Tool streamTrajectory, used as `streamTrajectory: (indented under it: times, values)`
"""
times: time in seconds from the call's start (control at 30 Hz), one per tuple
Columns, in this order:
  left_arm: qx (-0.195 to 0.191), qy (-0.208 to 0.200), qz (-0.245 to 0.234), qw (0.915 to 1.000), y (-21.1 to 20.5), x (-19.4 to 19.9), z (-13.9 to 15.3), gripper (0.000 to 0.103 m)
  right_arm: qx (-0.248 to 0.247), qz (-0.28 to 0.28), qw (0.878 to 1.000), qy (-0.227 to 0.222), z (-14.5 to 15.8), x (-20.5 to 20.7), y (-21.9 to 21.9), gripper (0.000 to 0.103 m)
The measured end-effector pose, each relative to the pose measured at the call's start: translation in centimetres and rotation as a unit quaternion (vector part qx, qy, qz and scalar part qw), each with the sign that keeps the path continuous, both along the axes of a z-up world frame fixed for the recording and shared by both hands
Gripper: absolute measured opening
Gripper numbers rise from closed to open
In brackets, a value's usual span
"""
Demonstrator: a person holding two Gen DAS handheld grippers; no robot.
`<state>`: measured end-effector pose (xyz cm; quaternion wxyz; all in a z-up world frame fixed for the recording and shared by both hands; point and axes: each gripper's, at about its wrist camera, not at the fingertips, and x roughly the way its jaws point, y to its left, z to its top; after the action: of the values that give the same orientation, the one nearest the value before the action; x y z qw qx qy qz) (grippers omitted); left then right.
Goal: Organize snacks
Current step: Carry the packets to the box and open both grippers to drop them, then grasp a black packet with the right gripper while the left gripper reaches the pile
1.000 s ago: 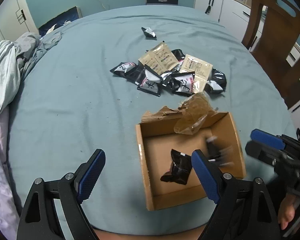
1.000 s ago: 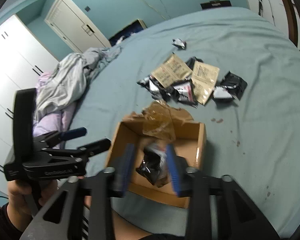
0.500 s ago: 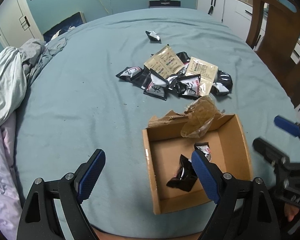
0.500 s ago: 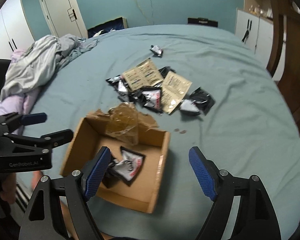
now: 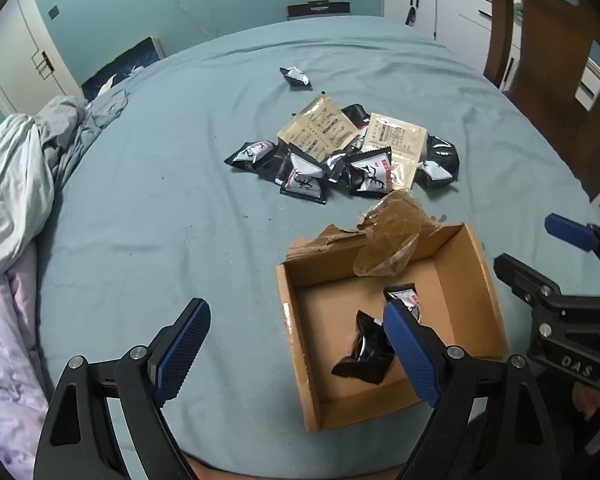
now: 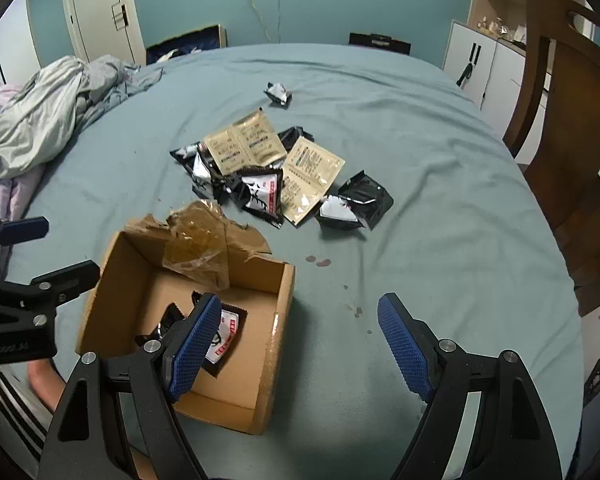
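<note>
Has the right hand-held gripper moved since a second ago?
Yes. The right hand-held gripper has opened and pulled back from the cardboard box, leaving its black packet inside.

Teal painted wall (image 6: 320,0) across top; white panelled door (image 6: 96,8) upper left; brown wooden chair (image 6: 572,120) right; white cabinet (image 6: 484,68) upper right.

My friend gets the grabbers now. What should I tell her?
Left gripper: open, holding nothing, near the box's left side.
Right gripper: open, holding nothing, over the box's right wall.
Cardboard box: on the bed, two black snack packets inside.
Done: those two packets are in.
Left: the pile of packets beyond the box, plus one lone packet farther away.
</note>
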<state>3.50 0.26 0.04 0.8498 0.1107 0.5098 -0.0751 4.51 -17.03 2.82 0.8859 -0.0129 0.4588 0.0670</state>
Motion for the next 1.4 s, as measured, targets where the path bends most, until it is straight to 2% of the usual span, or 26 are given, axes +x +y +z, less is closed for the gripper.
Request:
streamTrajectory:
  times: [0.2,0.4,0.53,0.73,1.03,1.13,1.23,1.27,1.3,1.4]
  values:
    - [-0.004,0.009,-0.008,0.9999,-0.4,0.1,-0.2,0.091,0.028,-0.012,0.999,0.02,-0.2,3.5,-2.7,0.08]
    - [-0.016,0.02,-0.015,0.9996,-0.6,0.1,-0.4,0.092,0.019,-0.048,0.997,0.051,-2.2,7.7,-4.8,0.08]
    - [-0.016,0.024,-0.021,0.9994,-1.0,0.3,-0.7,0.092,0.026,-0.053,0.995,0.075,-3.5,10.5,-5.3,0.08]
    - [-0.014,0.034,-0.015,0.9992,-1.2,0.9,-1.4,0.092,0.081,-0.057,0.99,0.098,-5.2,14.6,-5.8,0.08]
    - [-0.032,0.036,0.008,0.9988,-1.0,2.0,-1.8,0.092,0.074,-0.05,0.988,0.126,-9.2,19.5,-4.7,0.079]
    - [-0.028,0.039,0.011,0.9988,-1.1,2.3,-2.1,0.092,0.058,-0.052,0.987,0.142,-10.6,20.6,-4.8,0.07]
    - [-0.028,0.038,0.015,0.9987,-1.1,2.5,-2.2,0.092,0.073,-0.052,0.985,0.15,-11.2,21.0,-4.9,0.063]
    - [-0.026,0.036,0.015,0.9989,-1.2,2.5,-2.2,0.092,0.072,-0.053,0.985,0.147,-11.2,21.0,-4.9,0.055]
    - [-0.024,0.034,0.014,0.999,-1.2,2.5,-2.2,0.092,0.074,-0.05,0.985,0.148,-11.2,21.0,-5.0,0.052]
    - [-0.013,0.029,0.011,0.9994,-1.4,2.5,-2.3,0.092,0.083,-0.055,0.985,0.143,-10.9,20.8,-5.4,0.051]
